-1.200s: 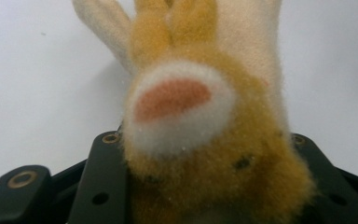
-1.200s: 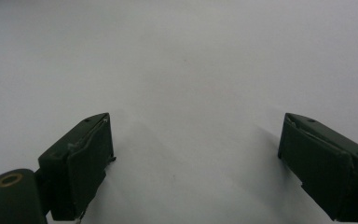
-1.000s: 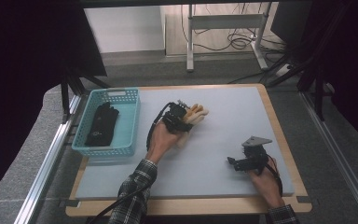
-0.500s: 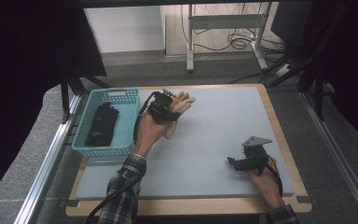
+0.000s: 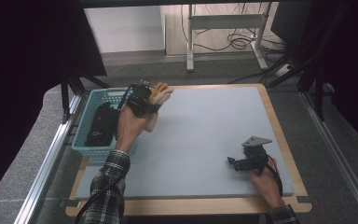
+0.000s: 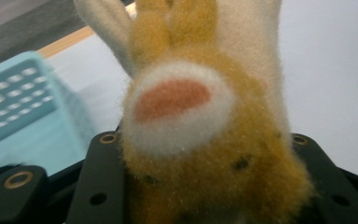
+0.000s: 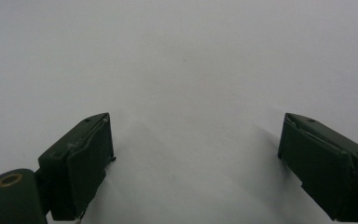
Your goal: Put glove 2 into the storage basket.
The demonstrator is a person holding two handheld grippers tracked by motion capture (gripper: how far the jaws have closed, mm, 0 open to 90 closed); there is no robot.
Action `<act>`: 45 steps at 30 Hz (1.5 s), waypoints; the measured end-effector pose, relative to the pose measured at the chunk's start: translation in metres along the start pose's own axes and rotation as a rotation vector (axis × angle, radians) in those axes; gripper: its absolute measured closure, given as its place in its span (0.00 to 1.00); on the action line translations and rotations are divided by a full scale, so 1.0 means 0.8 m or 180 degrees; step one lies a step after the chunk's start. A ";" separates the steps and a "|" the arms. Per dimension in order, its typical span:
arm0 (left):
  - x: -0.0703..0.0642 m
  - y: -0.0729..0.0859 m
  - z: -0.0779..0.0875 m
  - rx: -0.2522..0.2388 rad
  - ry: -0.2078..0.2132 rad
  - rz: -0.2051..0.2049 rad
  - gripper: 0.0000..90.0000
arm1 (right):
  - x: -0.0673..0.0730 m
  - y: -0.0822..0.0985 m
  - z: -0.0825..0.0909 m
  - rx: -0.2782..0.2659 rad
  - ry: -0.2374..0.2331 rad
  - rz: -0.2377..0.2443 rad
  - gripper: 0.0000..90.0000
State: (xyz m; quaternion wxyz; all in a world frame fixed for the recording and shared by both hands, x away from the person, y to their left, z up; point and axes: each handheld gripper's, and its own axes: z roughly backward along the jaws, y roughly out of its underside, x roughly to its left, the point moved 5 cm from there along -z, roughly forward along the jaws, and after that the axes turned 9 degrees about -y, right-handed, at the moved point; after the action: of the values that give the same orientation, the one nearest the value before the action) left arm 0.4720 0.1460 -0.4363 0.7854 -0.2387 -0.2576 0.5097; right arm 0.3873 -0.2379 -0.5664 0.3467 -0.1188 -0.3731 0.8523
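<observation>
Pale grey surface [image 5: 205, 135] lay under both hands. Left gripper [image 5: 145, 99] pinched a fuzzy tan-and-cream plush toy [image 5: 160, 93], its long axis pointing away beside the turquoise plastic basket [image 5: 85, 145]. Right gripper [image 5: 233, 163] rested with jaws spread.

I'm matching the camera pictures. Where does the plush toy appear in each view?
High view: the plush toy is upper left of centre, in the left claw, beside the blue basket.
Left gripper view: centre, close up, between the black jaws.
Right gripper view: not in it.
Shared landmark: the blue basket.
</observation>
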 end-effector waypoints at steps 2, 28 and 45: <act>0.015 0.006 0.004 0.0035 -0.0086 0.0049 0.61 | 0.000 0.000 0.000 0.0000 0.0000 -0.0001 0.11; 0.115 0.081 -0.061 0.0657 -0.0433 0.0785 0.59 | 0.000 0.000 0.000 -0.0003 -0.0004 -0.0008 0.11; 0.105 0.099 -0.116 0.1198 -0.0341 0.0765 0.48 | 0.000 0.000 0.000 -0.0004 -0.0006 -0.0003 0.11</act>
State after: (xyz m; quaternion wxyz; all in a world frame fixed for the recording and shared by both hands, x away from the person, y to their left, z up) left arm 0.5077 0.2417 -0.5430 0.7349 -0.0896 -0.1690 0.6507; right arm 0.3874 -0.2378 -0.5665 0.3468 -0.1180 -0.3740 0.8520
